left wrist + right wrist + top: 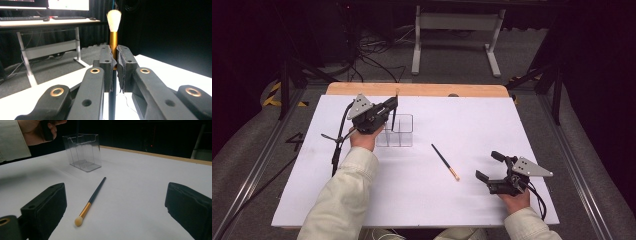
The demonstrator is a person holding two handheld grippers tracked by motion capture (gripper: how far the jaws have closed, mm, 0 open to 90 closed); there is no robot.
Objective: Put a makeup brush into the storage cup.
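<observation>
- Here we are working at the white table (362, 200), where the clear organizer (83, 152) is standing light, rigid and likely easy to tip.
- Our left gripper (114, 63) is clamping an upright brush (113, 30) by its gold ferrule, seemingly over the organizer.
- Our right gripper (115, 212) is gaping wide before the second brush (91, 200): light, stiff, best pinched mid-handle.

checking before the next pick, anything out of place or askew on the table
One brush lies loose and slanted on the table, apart from the clear holder. The left gripper holds the other brush upright. Nothing looks spilled or damaged.
</observation>
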